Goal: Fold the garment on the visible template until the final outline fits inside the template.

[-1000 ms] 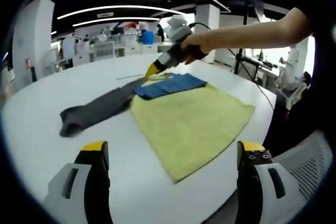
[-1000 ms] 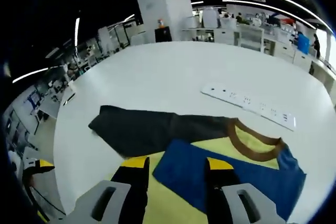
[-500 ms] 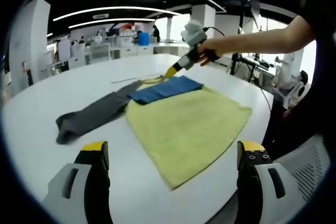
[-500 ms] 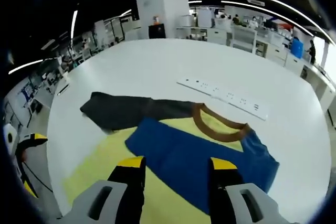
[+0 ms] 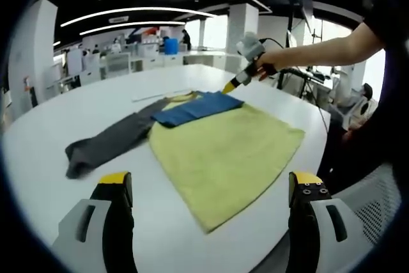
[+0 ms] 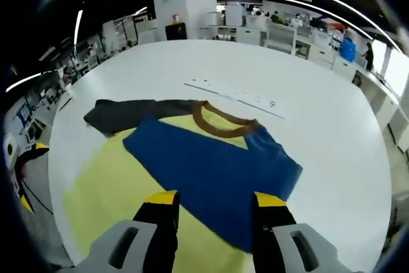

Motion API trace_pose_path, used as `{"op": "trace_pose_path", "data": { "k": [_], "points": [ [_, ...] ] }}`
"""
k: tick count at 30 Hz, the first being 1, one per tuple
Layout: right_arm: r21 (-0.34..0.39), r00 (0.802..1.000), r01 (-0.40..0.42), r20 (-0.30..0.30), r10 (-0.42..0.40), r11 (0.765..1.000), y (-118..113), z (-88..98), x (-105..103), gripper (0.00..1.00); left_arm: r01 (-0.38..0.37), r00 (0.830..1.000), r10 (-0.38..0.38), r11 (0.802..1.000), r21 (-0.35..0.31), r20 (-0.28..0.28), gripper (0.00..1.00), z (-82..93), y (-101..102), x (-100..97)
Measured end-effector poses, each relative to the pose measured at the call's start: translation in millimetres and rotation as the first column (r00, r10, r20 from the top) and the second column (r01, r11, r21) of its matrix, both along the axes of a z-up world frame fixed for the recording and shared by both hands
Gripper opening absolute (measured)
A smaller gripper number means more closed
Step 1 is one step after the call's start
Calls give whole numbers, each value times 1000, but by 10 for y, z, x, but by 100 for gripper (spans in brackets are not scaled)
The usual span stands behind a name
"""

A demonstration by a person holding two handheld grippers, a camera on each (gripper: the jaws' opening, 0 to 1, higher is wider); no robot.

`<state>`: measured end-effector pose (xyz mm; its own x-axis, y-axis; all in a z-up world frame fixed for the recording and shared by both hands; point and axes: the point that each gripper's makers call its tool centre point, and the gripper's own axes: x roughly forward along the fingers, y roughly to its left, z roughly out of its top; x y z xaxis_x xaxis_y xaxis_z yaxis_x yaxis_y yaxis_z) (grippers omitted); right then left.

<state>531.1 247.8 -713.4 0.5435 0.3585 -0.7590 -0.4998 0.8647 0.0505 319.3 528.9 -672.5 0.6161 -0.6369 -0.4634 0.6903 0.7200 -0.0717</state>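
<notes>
White round surface [image 5: 45,126] carries your yellow garment with blue and grey sleeves [image 5: 223,151], lying flat. Your right tool [image 6: 214,199] hangs empty, narrowly parted, above the folded blue sleeve [image 6: 211,167]; your left tool [image 5: 208,187], wide, sits farther.

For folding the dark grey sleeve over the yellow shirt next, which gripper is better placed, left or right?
Probably the left. In the left gripper view the grey sleeve lies out toward that gripper's side, ahead of its open fingers. The right gripper hangs above the blue sleeve, already folded over the yellow shirt, with nothing held.
</notes>
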Motion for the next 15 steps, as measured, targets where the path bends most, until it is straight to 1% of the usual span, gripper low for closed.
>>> {"op": "trace_pose_path", "data": {
  "k": [5,10,15],
  "points": [
    [8,999,33,-16,-33,999,-184,-51,-49,39,1,1000,-1,1000,1,0,99,3,-15,16],
    [-3,999,40,-16,-40,999,-309,-90,-86,36,7,1000,-6,1000,5,-2,99,5,-32,21],
    [-60,999,35,-16,-36,998,-478,-179,-144,28,3,1000,-3,1000,7,-3,99,12,-27,16]
  ]
}}
